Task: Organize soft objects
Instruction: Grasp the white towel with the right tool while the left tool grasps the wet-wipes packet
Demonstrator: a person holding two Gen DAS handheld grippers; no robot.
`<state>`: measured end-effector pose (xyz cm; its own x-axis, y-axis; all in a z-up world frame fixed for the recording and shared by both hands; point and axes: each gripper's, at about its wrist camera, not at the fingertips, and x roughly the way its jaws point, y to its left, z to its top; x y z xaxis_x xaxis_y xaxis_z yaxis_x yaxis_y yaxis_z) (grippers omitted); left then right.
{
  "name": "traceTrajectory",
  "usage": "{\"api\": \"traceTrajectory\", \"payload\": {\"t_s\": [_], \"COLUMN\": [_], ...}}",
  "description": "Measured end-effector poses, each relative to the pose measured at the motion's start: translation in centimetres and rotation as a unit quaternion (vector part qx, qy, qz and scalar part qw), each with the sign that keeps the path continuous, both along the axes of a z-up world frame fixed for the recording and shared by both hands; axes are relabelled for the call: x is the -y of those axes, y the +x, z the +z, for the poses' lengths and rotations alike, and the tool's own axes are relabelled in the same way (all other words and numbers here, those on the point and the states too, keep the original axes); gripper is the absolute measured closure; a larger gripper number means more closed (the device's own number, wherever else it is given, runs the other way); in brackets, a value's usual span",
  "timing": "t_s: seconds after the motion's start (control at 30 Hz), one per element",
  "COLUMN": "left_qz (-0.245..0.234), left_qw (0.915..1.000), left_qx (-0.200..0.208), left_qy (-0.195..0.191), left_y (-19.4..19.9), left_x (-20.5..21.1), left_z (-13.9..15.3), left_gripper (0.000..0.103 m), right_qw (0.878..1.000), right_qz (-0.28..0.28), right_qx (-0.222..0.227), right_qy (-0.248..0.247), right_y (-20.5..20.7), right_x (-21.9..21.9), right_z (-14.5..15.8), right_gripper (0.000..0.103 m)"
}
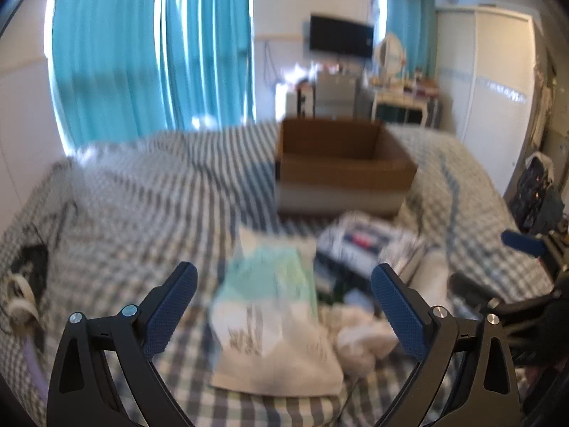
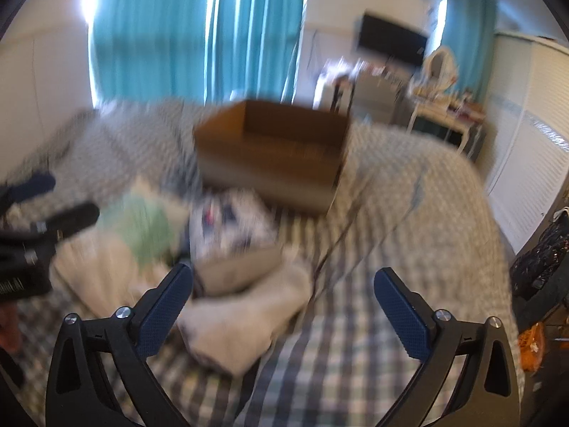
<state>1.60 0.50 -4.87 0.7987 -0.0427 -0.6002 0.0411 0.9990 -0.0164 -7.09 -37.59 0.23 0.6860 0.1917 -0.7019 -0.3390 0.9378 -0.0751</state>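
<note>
White-teal folded cloth (image 1: 274, 323) long axis toward cardboard box (image 1: 341, 163); left gripper (image 1: 284, 306) open.

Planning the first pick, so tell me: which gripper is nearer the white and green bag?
Left. The left gripper frames the bag between open fingers; the right gripper sits off to its right.

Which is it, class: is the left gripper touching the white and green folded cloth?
Apart. The left wrist view shows the left gripper open, with the folded cloth lying between and beyond its fingers, gaps on both sides.
</note>
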Motion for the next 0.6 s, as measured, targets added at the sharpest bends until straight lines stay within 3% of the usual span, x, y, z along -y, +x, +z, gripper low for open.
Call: {"api": "traceTrajectory", "payload": {"t_s": [0.07, 0.23, 0.3, 0.33, 0.4, 0.47, 0.53, 0.6], "left_qz": [0.002, -0.001, 0.004, 0.004, -0.003, -0.009, -0.013, -0.019], "left_qw": [0.9996, 0.9976, 0.9969, 0.9967, 0.9964, 0.9960, 0.9954, 0.9943], "left_qx": [-0.029, -0.069, -0.078, -0.080, -0.082, -0.086, -0.092, -0.102], "left_qy": [0.002, -0.007, -0.010, -0.013, -0.022, -0.024, -0.020, -0.024], "left_y": [0.6, 1.2, 1.4, 1.4, 1.2, 1.1, 1.1, 1.4], "left_x": [0.1, 0.2, -0.1, -0.2, -0.3, -0.2, -0.1, 0.0], "left_z": [-1.6, -4.0, -4.2, -4.4, -4.4, -4.3, -4.5, -4.8], "left_gripper": [0.004, 0.004, 0.005, 0.005, 0.005, 0.006, 0.017, 0.037], "right_qw": [0.999, 0.995, 0.992, 0.991, 0.992, 0.993, 0.993, 0.993], "right_qz": [0.023, 0.061, 0.079, 0.081, 0.083, 0.082, 0.079, 0.080], "right_qx": [-0.043, -0.076, -0.101, -0.105, -0.098, -0.089, -0.086, -0.083], "right_qy": [0.004, 0.009, 0.013, 0.011, 0.006, 0.011, 0.017, 0.022], "right_y": [0.3, 0.1, -0.1, -0.1, -0.4, -0.5, -0.3, -0.3], "right_x": [-0.4, -1.5, -2.1, -2.3, -2.4, -2.2, -2.0, -1.9], "right_z": [-1.9, -3.4, -4.4, -4.8, -4.8, -4.3, -3.9, -3.7], "right_gripper": [0.017, 0.021, 0.033, 0.034, 0.050, 0.057, 0.060, 0.061]}}
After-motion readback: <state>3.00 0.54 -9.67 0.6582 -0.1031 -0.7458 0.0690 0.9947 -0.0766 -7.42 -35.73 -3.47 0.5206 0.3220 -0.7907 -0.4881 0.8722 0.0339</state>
